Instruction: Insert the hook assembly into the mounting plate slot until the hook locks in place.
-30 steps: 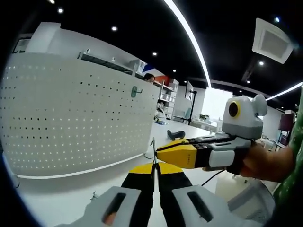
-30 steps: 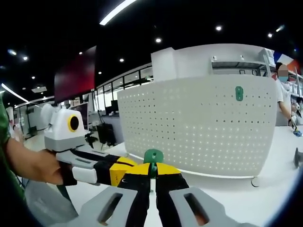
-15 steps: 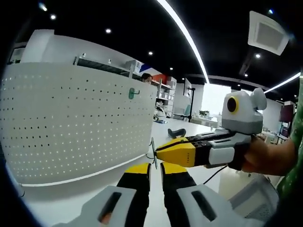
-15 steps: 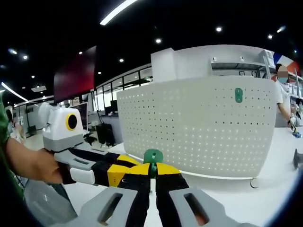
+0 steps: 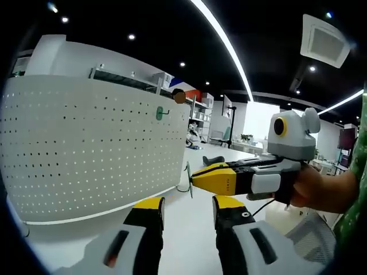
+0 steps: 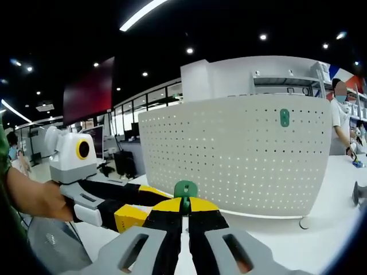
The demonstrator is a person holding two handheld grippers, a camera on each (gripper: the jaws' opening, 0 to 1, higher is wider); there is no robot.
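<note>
R hand-held gripper (image 6: 183, 213) was clamped on the green hook assembly (image 6: 185, 189), prob. freeing it for insertion. L hand-held gripper (image 5: 186, 207) gaped wide, empty. White pegboard mounting plate (image 6: 241, 154) stood upright at the worktop (image 6: 321, 246) far edge, one green hook (image 6: 284, 117) already mounted.

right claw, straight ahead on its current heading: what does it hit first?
Most likely the white pegboard. The right claw, shut on the green hook assembly, points at the board's lower face, with bare table between. Depth is unclear. The left claw sits off to the side.
</note>
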